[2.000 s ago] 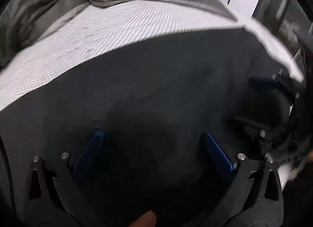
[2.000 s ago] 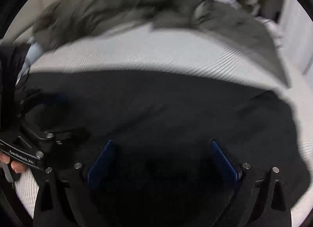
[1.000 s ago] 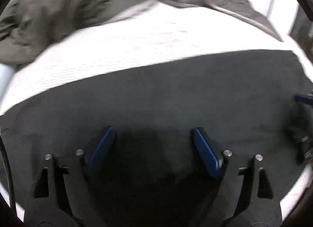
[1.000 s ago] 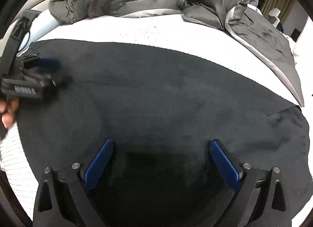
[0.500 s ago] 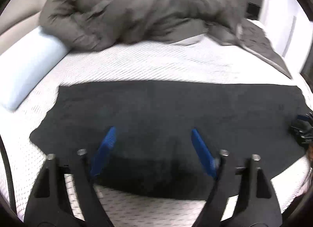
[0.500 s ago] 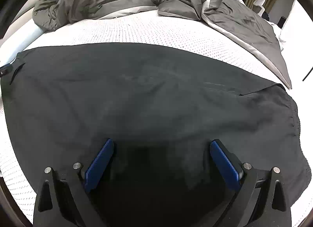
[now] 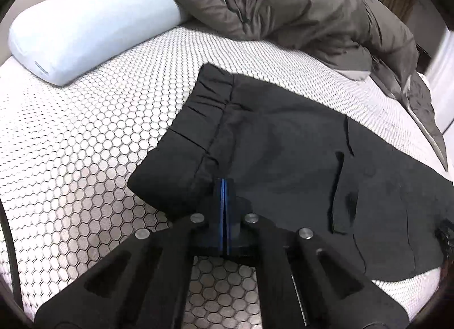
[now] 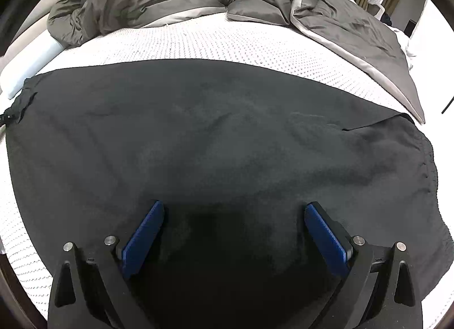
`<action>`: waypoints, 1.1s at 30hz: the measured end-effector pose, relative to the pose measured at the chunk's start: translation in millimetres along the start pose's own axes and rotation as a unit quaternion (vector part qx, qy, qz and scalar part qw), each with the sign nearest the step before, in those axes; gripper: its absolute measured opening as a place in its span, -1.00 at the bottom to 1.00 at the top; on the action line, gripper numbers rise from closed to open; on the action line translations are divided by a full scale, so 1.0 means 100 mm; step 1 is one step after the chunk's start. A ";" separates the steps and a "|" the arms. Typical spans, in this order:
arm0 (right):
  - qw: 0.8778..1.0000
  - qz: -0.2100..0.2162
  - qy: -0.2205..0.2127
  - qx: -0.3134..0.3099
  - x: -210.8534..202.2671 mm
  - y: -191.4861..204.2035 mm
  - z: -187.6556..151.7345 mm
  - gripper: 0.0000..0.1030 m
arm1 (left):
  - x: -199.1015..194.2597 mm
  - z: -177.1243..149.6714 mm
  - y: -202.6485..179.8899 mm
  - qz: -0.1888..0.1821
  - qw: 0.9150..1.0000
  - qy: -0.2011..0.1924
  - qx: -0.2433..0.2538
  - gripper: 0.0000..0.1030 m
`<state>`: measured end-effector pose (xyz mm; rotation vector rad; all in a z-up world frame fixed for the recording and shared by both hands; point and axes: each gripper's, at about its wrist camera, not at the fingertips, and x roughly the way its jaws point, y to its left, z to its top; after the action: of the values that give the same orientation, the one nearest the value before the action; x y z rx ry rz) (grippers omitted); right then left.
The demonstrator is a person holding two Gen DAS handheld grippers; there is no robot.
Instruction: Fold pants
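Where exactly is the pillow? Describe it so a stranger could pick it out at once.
Start from the bed with its white honeycomb-patterned cover. Along its far edge lies a heap of grey-brown duvet, and the pillow pokes out from under the duvet's left end. It is the one pale blue, smooth, block-shaped thing there, lying apart from the flat black pants.

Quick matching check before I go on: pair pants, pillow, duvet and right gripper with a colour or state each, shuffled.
Things:
1. pants
2. pillow
3. duvet
4. right gripper

Descriptions:
A. pale blue, at the bed's head
B. open, over dark cloth
C. black, spread flat on the white mattress
D. grey-brown, bunched up

Pairs: 1-C, 2-A, 3-D, 4-B
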<state>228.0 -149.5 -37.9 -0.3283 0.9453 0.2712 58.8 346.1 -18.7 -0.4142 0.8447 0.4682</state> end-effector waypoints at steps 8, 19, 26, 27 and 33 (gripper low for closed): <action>1.000 -0.004 0.000 -0.002 0.00 0.02 0.01 0.94 | 0.29 0.26 -0.71 -0.050 0.995 0.025 0.081 -0.96; 1.000 0.001 0.000 -0.002 -0.02 0.00 -0.02 0.95 | 0.31 0.35 -0.42 -0.019 1.000 0.000 -0.002 -0.96; 1.000 0.001 0.000 -0.006 -0.02 0.02 -0.02 0.95 | 0.43 0.46 -1.09 -0.071 0.996 0.020 0.057 -0.96; 1.000 0.002 -0.001 -0.007 -0.02 0.01 -0.02 0.95 | 0.51 0.49 -1.13 -0.068 0.996 0.027 0.053 -0.96; 1.000 0.017 -0.005 -0.007 -0.03 -0.04 -0.06 0.94 | 0.96 0.78 -0.84 0.007 0.999 0.040 -0.009 -0.96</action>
<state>223.5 -156.0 -37.8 -0.3238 0.9409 0.3100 207.4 339.5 -34.0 -0.4452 0.9217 0.4750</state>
